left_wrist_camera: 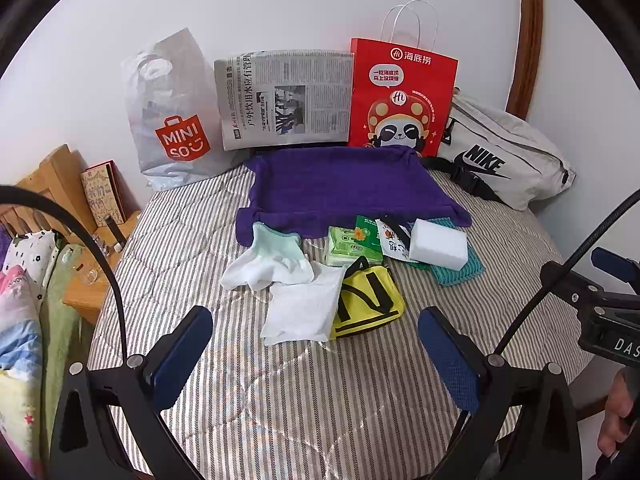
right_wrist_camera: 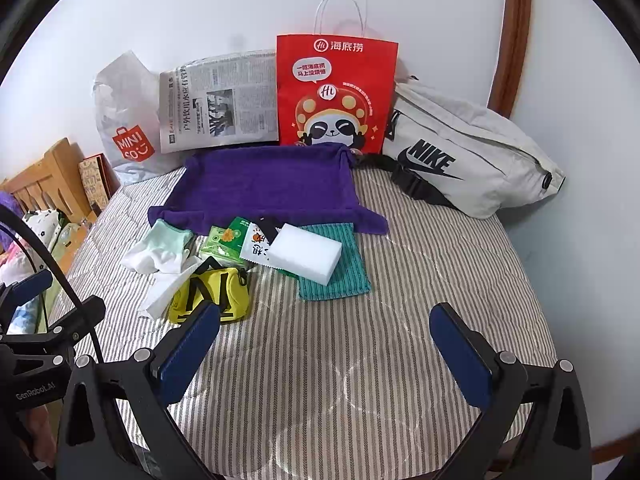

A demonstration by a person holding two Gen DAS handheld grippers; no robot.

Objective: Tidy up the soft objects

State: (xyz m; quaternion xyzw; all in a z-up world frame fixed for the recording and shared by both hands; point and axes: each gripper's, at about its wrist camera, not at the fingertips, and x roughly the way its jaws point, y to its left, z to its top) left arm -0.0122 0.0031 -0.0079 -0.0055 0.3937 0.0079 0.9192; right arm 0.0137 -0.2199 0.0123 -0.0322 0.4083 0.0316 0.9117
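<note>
Here both grippers, left gripper (left_wrist_camera: 316, 354) and right gripper (right_wrist_camera: 326, 346), hover with jaws wide and empty, while the white sponge (right_wrist_camera: 305, 253) half hides the teal cloth (right_wrist_camera: 340, 276).

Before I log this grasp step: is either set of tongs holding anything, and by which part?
Nothing is held. The left tongs and right tongs are both open above the striped bedcover, short of the pile.
</note>
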